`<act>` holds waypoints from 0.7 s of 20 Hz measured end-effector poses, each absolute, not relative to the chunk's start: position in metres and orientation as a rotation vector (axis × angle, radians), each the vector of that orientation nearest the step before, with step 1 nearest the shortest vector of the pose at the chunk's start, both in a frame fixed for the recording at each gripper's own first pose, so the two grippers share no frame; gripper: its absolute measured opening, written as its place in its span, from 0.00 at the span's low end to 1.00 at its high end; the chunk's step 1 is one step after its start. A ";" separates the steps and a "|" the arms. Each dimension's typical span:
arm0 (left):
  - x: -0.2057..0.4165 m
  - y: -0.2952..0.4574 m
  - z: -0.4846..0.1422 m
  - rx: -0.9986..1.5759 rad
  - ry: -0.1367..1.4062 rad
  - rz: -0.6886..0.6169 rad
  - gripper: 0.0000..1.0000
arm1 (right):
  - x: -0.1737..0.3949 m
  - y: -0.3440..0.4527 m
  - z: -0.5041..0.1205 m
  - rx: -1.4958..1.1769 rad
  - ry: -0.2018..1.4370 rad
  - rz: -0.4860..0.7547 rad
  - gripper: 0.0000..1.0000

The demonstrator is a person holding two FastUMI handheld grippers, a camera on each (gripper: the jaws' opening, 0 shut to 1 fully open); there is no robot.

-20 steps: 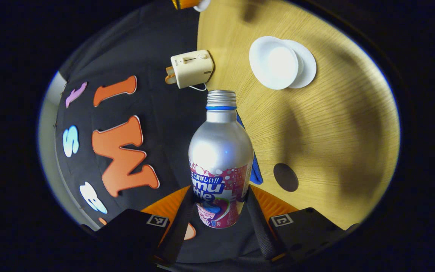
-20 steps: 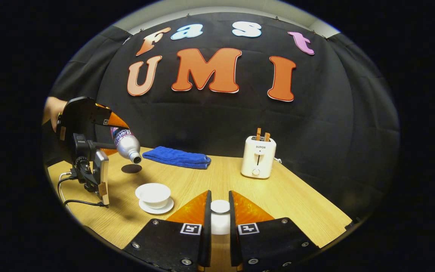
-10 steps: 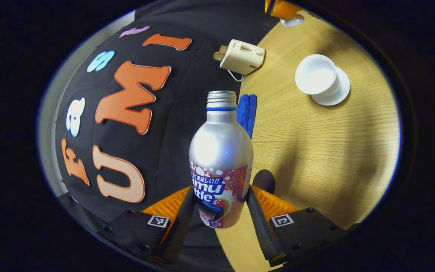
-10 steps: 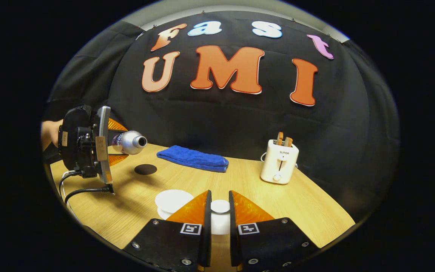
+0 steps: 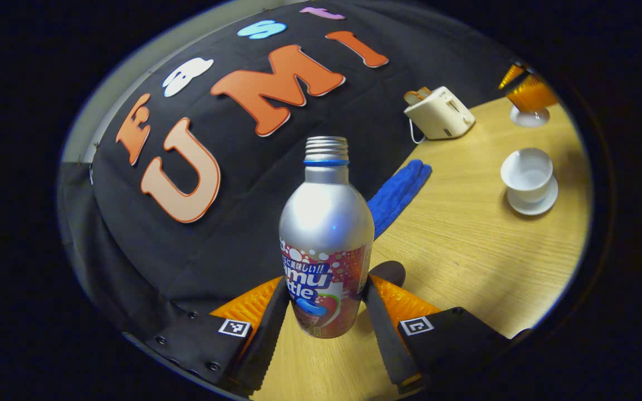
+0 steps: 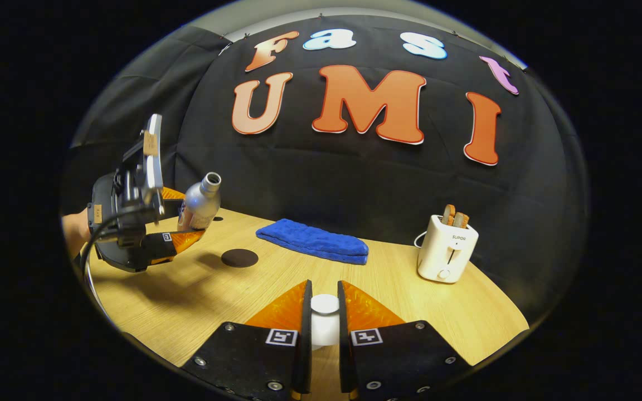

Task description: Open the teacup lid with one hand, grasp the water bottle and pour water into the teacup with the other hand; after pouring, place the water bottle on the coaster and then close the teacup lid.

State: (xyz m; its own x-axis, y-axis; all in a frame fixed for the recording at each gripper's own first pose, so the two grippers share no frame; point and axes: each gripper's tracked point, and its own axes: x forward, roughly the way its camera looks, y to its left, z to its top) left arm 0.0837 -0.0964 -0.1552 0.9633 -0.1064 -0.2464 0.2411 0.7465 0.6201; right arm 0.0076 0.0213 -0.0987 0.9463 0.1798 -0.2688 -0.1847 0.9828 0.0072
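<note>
A short brand word, "SUPOR", is printed small on the front of the white toaster (image 6: 447,255), above its slot lever. A printed wrap with bold lettering and smaller foreign characters is carried on the lower half of the water bottle (image 5: 325,234); it is not read out here. A square black-and-white coded marker (image 5: 234,327) is fixed to each finger base of the left gripper (image 5: 326,284), and a like pair is borne by the right gripper (image 6: 324,287). No numbers can be made out.

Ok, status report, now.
Left gripper shut on water bottle, held above table. Right gripper shut on teacup lid. Teacup open. Coaster unobstructed.
</note>
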 end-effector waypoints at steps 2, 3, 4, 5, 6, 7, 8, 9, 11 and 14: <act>0.084 -0.102 -0.161 0.592 0.197 -0.164 0.82 | 0.013 0.030 -0.100 -0.008 0.275 0.198 0.21; 0.081 -0.108 -0.163 0.533 0.193 -0.153 0.82 | 0.016 0.035 -0.103 0.000 0.279 0.203 0.20; 0.081 -0.115 -0.164 0.477 0.191 -0.145 0.82 | 0.017 0.038 -0.104 0.004 0.285 0.208 0.20; 0.080 -0.120 -0.165 0.424 0.185 -0.136 0.80 | 0.020 0.040 -0.107 0.004 0.290 0.211 0.20; 0.081 -0.125 -0.165 0.374 0.176 -0.128 0.77 | 0.022 0.042 -0.110 0.000 0.294 0.211 0.20; 0.081 -0.127 -0.164 0.333 0.170 -0.120 0.82 | 0.024 0.044 -0.114 -0.003 0.302 0.213 0.20; 0.082 -0.130 -0.164 0.293 0.161 -0.113 0.77 | 0.025 0.044 -0.117 -0.003 0.309 0.213 0.21; 0.080 -0.135 -0.167 0.254 0.160 -0.119 0.82 | 0.026 0.045 -0.120 -0.002 0.318 0.215 0.20; 0.080 -0.143 -0.167 0.188 0.146 -0.122 0.82 | 0.026 0.047 -0.126 0.002 0.328 0.215 0.21; 0.081 -0.149 -0.167 0.113 0.124 -0.133 0.82 | 0.027 0.049 -0.134 0.010 0.341 0.216 0.21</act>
